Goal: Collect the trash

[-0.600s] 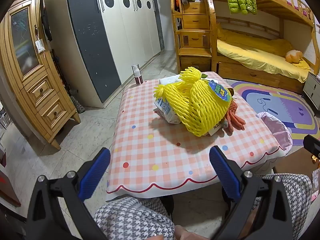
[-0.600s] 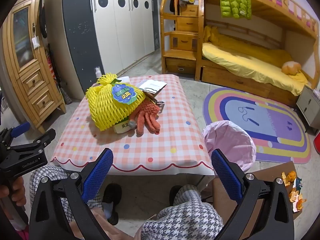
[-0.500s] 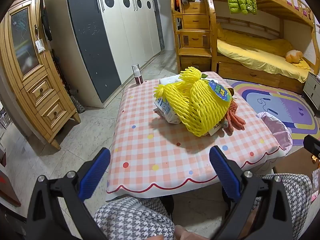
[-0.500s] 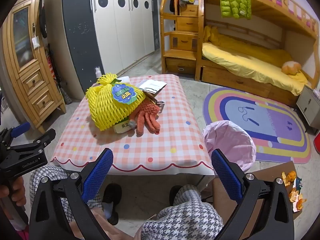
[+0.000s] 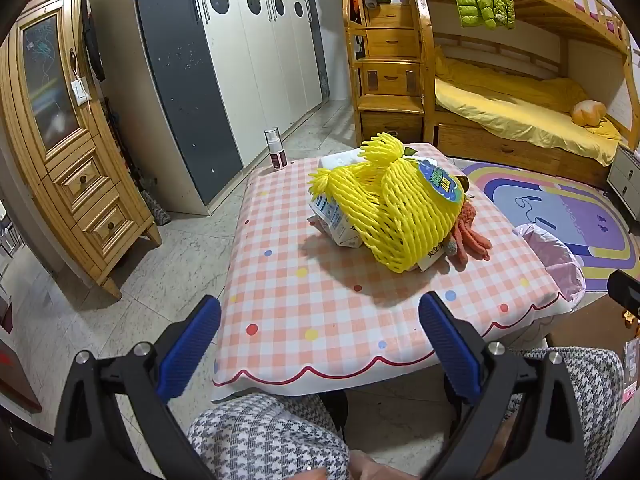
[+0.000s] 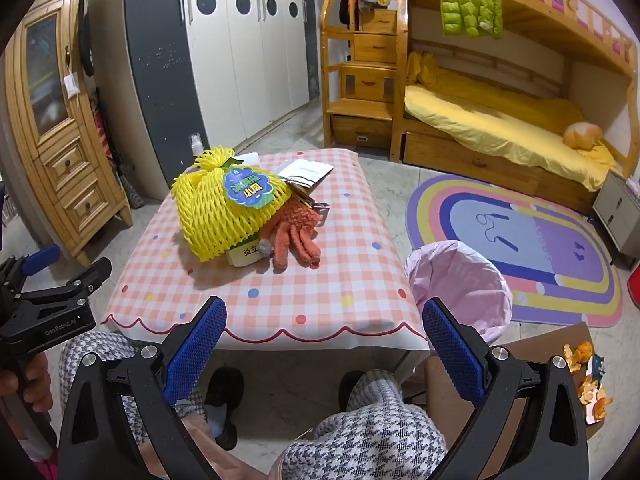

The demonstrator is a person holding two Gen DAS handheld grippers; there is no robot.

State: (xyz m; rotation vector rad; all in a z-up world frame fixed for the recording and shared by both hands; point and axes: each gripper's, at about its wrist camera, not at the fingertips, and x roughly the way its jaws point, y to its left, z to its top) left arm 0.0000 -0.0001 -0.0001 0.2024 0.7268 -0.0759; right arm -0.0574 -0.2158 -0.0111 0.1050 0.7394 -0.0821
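Observation:
A yellow foam fruit net with a blue sticker lies on the pink checked table, over a white box. An orange glove lies against its right side. A bin with a pink liner stands right of the table. My left gripper is open and empty, short of the table's near edge. My right gripper is open and empty, over the near edge. The left gripper also shows at the left of the right wrist view.
A white paper packet and a small spray bottle sit at the table's far end. Orange peels lie on a cardboard box at the right. A wooden cabinet, wardrobe, bunk bed and rainbow rug surround the table.

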